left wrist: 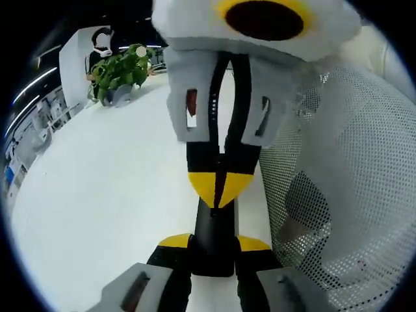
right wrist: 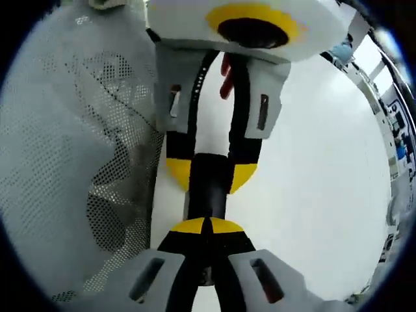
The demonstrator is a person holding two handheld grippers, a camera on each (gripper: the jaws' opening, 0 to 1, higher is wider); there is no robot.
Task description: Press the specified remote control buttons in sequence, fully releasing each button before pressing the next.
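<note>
A slim black remote control stands on edge over the white table, and its buttons cannot be made out. My left gripper is shut on the remote, with a yellow fingertip on each side. My right gripper comes down from the top of the left gripper view, shut, its joined yellow tips touching the remote's far end. In the right gripper view, the right gripper meets the remote tip-first. There the left gripper clamps the remote from above.
A white perforated mesh surface curves close beside the grippers, and it reappears as the mesh in the right gripper view. A potted green plant stands at the far end of the table. Shelving lines the room's edge.
</note>
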